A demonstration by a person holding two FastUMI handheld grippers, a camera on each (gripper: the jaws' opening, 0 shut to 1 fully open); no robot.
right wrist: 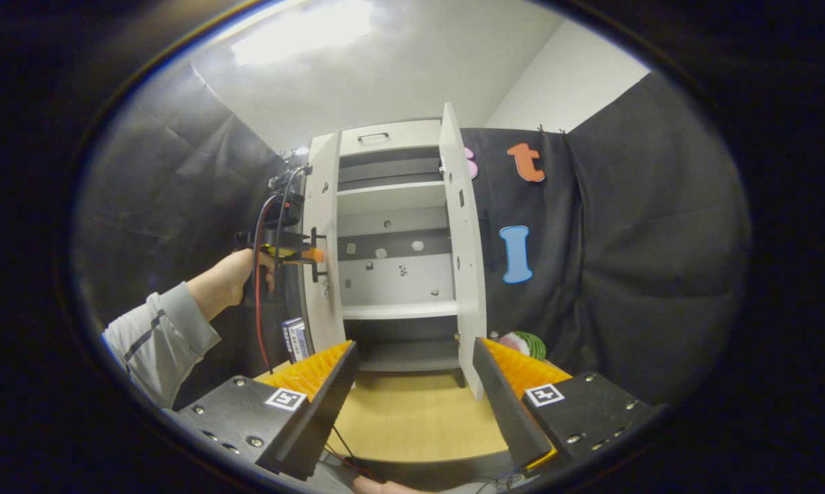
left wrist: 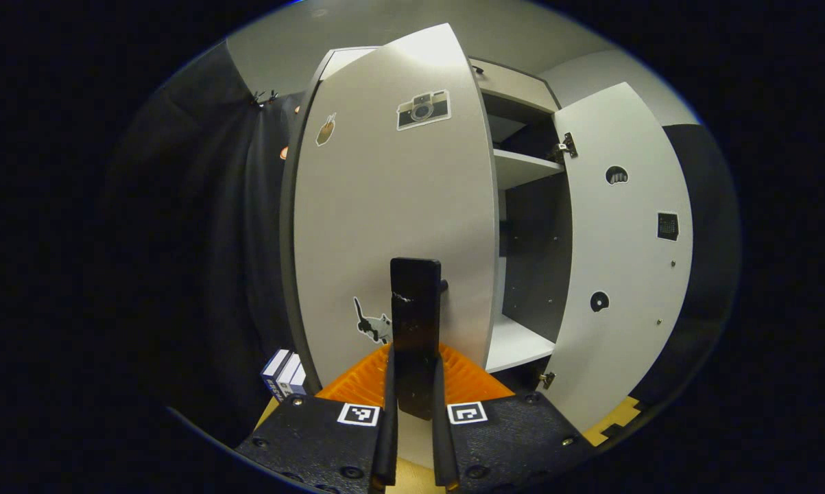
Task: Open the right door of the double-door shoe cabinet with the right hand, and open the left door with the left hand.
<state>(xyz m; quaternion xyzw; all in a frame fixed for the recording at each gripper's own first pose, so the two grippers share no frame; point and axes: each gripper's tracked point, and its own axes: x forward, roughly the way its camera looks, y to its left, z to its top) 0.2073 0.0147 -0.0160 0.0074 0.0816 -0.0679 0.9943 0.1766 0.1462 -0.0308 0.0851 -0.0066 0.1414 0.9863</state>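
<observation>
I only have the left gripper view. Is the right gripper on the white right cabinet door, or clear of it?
Observer: Clear of it. The right gripper is open and empty, back from the white right cabinet door.
Operator: My jaws are shut on the black bar handle. How wide is that door from the front?
Observer: The white left cabinet door stands swung out nearly edge-on, and the shelves show between the two doors.
Operator: Is anything beyond the right door?
Observer: Yes, a green striped round object lies low beside that door's foot, against the black cloth.
</observation>
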